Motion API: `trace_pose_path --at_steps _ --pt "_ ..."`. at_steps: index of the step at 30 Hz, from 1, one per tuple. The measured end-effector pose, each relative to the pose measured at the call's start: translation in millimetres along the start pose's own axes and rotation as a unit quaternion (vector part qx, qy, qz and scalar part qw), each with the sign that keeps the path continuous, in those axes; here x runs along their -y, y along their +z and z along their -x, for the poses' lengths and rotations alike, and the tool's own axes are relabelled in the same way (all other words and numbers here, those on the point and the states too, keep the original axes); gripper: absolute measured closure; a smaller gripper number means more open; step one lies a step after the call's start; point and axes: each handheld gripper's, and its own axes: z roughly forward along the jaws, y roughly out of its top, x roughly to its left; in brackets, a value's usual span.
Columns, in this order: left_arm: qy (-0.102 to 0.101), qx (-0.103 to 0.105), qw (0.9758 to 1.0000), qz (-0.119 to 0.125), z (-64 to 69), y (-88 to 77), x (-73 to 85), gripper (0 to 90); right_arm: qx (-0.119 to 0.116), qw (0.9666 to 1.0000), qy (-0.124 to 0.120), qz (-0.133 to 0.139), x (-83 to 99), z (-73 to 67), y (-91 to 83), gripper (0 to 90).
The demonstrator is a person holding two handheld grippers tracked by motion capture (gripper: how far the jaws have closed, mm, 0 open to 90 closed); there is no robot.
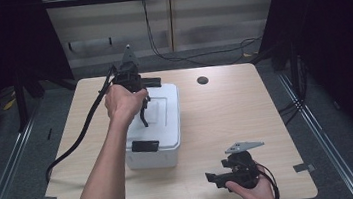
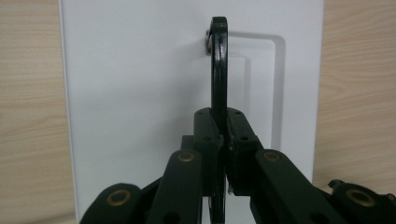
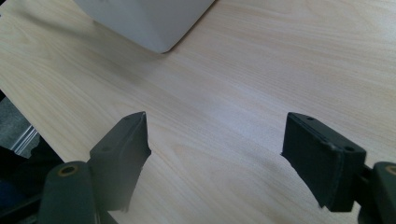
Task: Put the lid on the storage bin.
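**Left tool clamps the box handle**

While the white box (image 1: 155, 132) sits near the middle of the desk (image 1: 227, 119), the left tool (image 2: 223, 140) is closed on its black handle (image 2: 218, 70), raised upright above the lid. The right tool (image 3: 215, 154) rests near the desk's front edge, jaws wide apart, holding nothing.

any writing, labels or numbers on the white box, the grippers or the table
None can be read: the white box, its black handle, the left gripper, the right gripper and the table bear no text, label or number in these pictures.
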Motion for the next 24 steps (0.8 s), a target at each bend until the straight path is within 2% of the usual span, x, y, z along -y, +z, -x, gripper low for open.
trace_pose_path --at_steps 5,12,17,24 --pt "-0.009 -0.001 1.0000 0.001 -1.2 2.0 0.7 84.8 0.002 1.0000 0.003 -0.001 0.0 0.0 -0.5 22.3" --pt "-0.006 -0.001 1.0000 -0.003 -2.3 3.2 0.5 84.8 0.000 1.0000 0.000 0.000 0.0 0.0 -0.1 22.3" --pt "-0.010 -0.012 0.9999 -0.003 -0.9 6.8 0.8 84.8 0.001 1.0000 0.003 -0.001 0.1 -0.1 -0.3 22.3" --pt "-0.003 -0.010 0.9999 -0.007 -2.0 7.9 -0.3 84.7 0.001 1.0000 0.002 -0.001 0.1 0.2 -0.8 22.3"
